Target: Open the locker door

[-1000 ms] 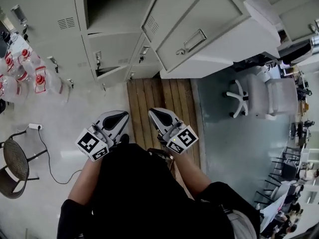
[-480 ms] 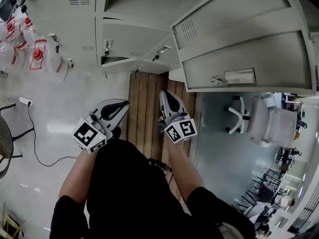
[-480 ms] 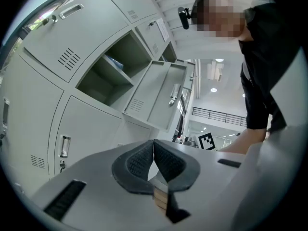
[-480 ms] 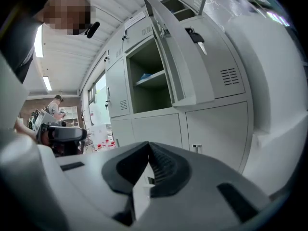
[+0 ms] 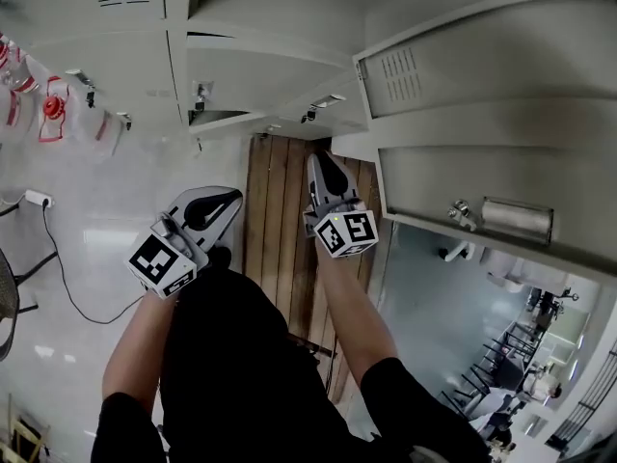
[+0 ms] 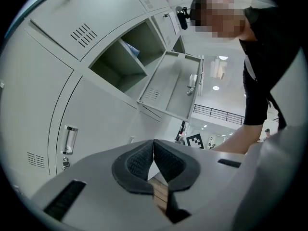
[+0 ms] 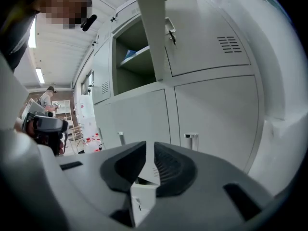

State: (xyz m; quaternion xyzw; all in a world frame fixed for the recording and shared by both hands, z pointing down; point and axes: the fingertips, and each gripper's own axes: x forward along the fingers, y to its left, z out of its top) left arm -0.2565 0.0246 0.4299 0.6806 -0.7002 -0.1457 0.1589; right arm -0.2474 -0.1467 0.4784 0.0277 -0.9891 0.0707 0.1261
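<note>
Locker door (image 5: 463, 95) stands swung wide, up ahead and to the right of the right gripper (image 5: 320, 160), which like the left gripper (image 5: 231, 199) is empty with jaws together, so the opening looks finished and no further pull seems needed.

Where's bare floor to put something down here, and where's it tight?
Bare: the pale floor bordered by the bottles, the cable and the planks. The grey floor right of the planks is also bare. Tight: by the bottles at the lockers, and under the open door.
</note>
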